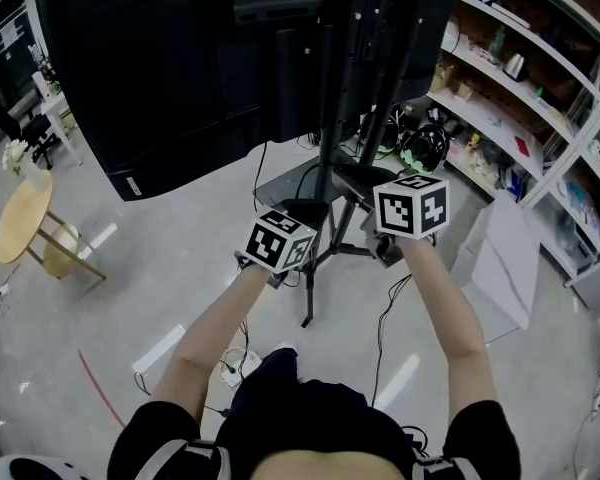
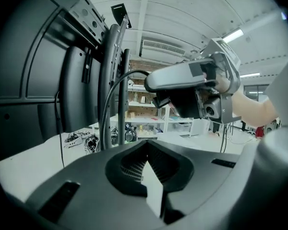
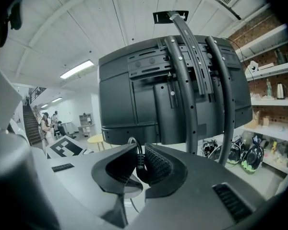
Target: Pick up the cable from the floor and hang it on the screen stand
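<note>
A thin black cable (image 3: 137,153) is pinched between the pads of my right gripper (image 3: 140,163), which is shut on it. From there the cable (image 1: 384,328) hangs down toward the floor. Both marker cubes, left (image 1: 280,240) and right (image 1: 412,206), are held up just in front of the screen stand (image 1: 325,168), below the big black screen (image 1: 160,68). In the left gripper view the cable (image 2: 116,85) arcs from the right gripper (image 2: 159,101) toward the stand's curved bars (image 2: 105,90). My left gripper (image 2: 145,150) has its tips touching, and I see nothing between them.
A round wooden table (image 1: 22,218) stands at the far left. Shelving (image 1: 520,78) with small items runs along the right. Helmets and gear (image 1: 423,148) lie at its foot. A white power strip (image 1: 238,366) and loose wires lie near my feet. People (image 3: 45,123) stand far off.
</note>
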{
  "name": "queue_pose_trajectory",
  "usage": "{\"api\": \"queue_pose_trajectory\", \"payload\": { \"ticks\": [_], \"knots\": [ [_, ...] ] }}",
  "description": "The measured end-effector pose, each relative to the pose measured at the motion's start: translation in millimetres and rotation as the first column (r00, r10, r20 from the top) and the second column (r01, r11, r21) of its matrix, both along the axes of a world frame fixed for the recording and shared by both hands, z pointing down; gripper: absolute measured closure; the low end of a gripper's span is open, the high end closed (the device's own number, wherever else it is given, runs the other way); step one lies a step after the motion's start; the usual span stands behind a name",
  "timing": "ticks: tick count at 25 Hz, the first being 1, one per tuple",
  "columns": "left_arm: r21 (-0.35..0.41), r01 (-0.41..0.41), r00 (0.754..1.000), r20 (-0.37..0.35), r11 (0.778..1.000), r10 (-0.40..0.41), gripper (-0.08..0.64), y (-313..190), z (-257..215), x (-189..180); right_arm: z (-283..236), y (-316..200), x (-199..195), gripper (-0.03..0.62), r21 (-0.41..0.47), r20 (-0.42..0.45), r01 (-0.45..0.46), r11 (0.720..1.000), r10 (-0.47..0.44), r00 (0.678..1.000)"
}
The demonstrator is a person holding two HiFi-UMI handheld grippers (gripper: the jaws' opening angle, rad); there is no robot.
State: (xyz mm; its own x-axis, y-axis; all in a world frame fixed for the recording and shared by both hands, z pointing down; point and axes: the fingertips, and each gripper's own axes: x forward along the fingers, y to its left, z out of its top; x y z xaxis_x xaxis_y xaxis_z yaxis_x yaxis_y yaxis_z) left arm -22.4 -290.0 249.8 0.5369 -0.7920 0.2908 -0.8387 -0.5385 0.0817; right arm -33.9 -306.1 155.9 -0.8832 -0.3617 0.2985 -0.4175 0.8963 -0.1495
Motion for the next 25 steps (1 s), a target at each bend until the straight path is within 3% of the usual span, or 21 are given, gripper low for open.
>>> {"api": "queue_pose_trajectory", "payload": {
  "ticks": [11, 18, 25],
  "knots": [
    [0.105, -0.066, 0.998, 0.022, 0.992, 0.065, 0.554, -73.8, -71.5, -7.3, -80.5, -68.9, -17.6, 0.526, 0.080, 0.072, 0.004, 0.997, -0.009, 0.997],
    [0.215, -0.104, 0.992, 0.087, 0.971, 0.087, 0.554, -123.2, -154.1, -11.8, -137.9, -114.0, -24.2, 0.526, 0.128, 0.105, -0.012, 0.992, -0.001, 0.994],
    [0.302, -0.102, 0.992, 0.106, 0.948, 0.073, 0.554, -151.8, -217.4, -21.3, -222.0, -138.2, -31.6, 0.526, 0.203, 0.171, -0.017, 0.979, -0.018, 0.985]
  ]
}}
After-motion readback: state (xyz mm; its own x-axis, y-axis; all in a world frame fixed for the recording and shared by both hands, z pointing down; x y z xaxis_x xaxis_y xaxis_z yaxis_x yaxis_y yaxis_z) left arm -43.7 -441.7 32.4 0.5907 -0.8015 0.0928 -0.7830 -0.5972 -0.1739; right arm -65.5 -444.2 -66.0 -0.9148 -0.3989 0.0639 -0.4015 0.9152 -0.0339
